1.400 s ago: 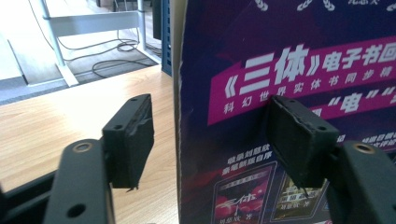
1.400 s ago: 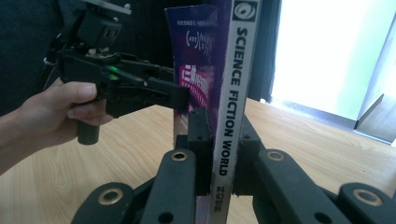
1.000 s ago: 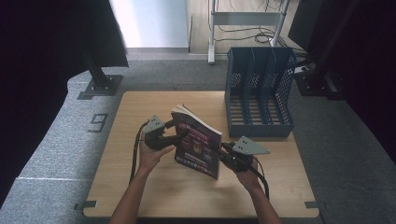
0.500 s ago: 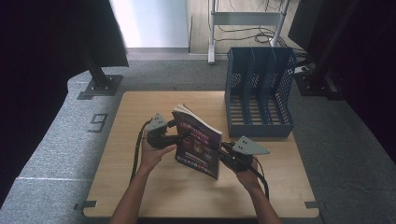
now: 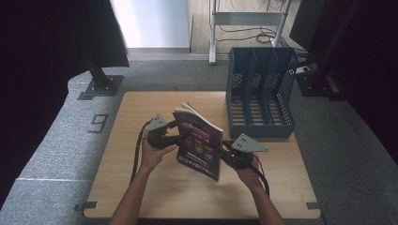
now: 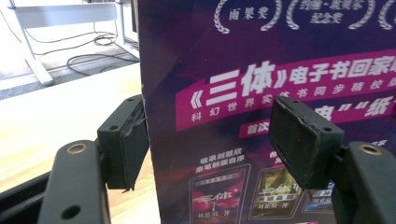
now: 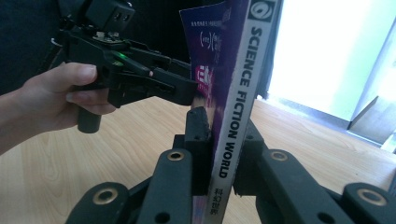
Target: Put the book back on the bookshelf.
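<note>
Unchanged from a second ago over the table [image 5: 141, 187]: blue file rack [image 5: 261, 93] at far right, slots bare; magazine [image 5: 199, 145] upright mid-table, spine clamped in right gripper [image 7: 222, 140]; left gripper [image 6: 210, 140] jaws wide, straddling cover edge, not pressing.

Blue mesh file rack [image 5: 261, 101], three slots, upright at far right of wooden table [image 5: 141, 187]. Grey carpet [image 5: 56, 154] around. White metal stand [image 5: 244, 18], cables beyond.
</note>
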Motion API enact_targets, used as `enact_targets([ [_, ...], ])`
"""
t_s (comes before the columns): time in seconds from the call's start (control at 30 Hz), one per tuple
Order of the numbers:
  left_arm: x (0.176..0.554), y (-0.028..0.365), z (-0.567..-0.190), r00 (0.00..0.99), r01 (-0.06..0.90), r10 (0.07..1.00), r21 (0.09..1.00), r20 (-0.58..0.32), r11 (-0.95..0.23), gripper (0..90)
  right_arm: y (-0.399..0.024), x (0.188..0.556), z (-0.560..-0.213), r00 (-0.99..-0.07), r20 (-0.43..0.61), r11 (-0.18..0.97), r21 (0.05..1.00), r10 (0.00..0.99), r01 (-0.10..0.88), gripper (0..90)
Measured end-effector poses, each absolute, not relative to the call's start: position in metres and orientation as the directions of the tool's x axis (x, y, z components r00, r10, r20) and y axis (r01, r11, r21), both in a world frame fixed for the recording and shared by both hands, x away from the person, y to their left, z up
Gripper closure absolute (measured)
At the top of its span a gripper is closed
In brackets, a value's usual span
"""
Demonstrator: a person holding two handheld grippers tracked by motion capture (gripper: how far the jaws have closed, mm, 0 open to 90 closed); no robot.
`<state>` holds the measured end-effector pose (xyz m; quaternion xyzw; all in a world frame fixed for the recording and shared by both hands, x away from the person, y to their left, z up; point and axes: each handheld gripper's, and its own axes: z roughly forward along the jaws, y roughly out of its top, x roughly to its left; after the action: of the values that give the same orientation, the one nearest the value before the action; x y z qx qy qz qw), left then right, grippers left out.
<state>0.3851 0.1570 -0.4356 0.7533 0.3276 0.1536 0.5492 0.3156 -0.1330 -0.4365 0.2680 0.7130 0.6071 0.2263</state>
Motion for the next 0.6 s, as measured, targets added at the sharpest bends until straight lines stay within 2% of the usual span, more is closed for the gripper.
enact_targets([
  [0.27,0.3887,0.1558,-0.4342,0.747,0.316,0.654,0.930,-0.122,-0.187,26.5,-0.1310,0.3104,-0.4369,-0.768,-0.009,0.121,0.989,0.640,0.090,80.4],
  [0.6,0.3885,0.1584,-0.4331,0.760,0.325,0.635,0.928,-0.139,-0.185,29.3,-0.1322,0.3112,-0.4373,-0.782,-0.026,0.128,0.989,0.622,0.069,78.0],
])
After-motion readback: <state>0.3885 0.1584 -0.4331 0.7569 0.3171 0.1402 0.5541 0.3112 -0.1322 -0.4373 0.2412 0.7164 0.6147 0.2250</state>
